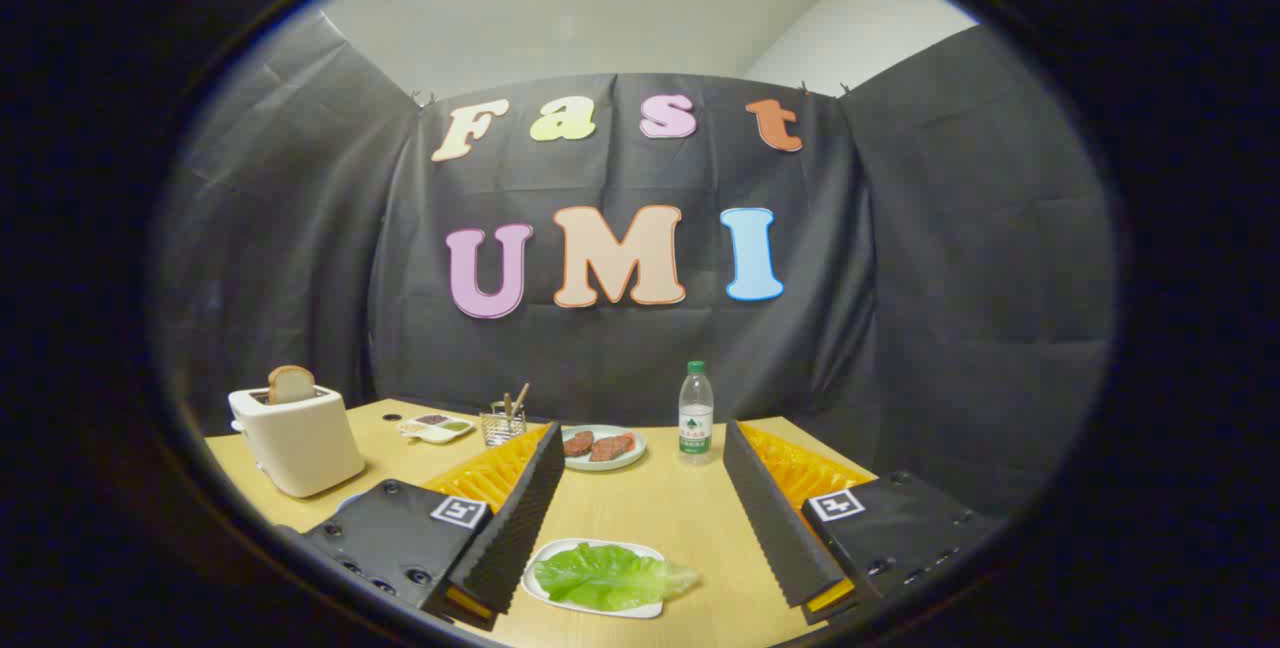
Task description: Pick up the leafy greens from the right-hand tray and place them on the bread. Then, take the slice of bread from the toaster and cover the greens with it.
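While tool (640, 538) gapes: one lettuce leaf (610, 576), two patties (598, 446).

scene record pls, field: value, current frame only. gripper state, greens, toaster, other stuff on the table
gripper: open, fingers spread wide, nothing between them touched
leafy greens: on a white tray, lying between the fingers, not gripped
toaster: white, beyond the left finger, near the table's far left
bread slice: standing up out of the toaster slot
plate: beyond the fingers, holds two brown patties
water bottle: upright, beside the plate
sauce dish: between toaster and wire holder
table: light wood
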